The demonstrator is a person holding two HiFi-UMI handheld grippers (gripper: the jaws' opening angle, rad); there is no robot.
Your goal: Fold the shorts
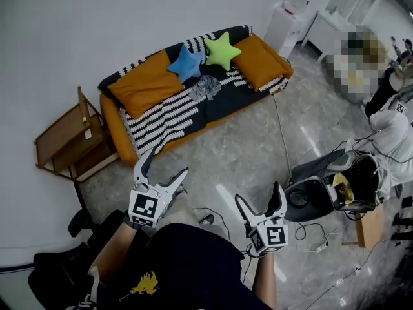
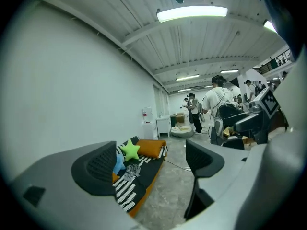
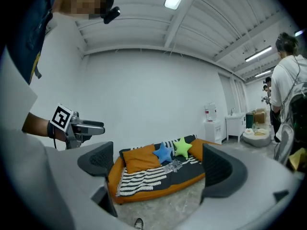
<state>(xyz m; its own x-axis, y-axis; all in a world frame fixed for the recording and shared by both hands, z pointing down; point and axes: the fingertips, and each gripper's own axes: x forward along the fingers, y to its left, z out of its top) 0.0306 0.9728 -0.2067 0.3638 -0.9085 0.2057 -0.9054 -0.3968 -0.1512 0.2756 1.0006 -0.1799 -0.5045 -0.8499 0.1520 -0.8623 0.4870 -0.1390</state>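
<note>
The grey shorts (image 1: 205, 87) lie crumpled on the striped sofa (image 1: 161, 118), just in front of a blue and a green star pillow. Both grippers hover over the floor well short of the sofa. My left gripper (image 1: 166, 163) is open with nothing between its jaws. My right gripper (image 1: 258, 194) is open too, and empty. In the left gripper view the shorts (image 2: 132, 170) show past the left gripper (image 2: 151, 164). In the right gripper view the shorts (image 3: 175, 165) sit between the jaws of the right gripper (image 3: 158, 166), far off.
A wooden side table (image 1: 68, 141) stands left of the sofa. An open dark bag (image 1: 335, 186) and cables (image 1: 310, 237) lie on the floor at the right. A water dispenser (image 1: 287, 18) stands at the back. People stand at the far right.
</note>
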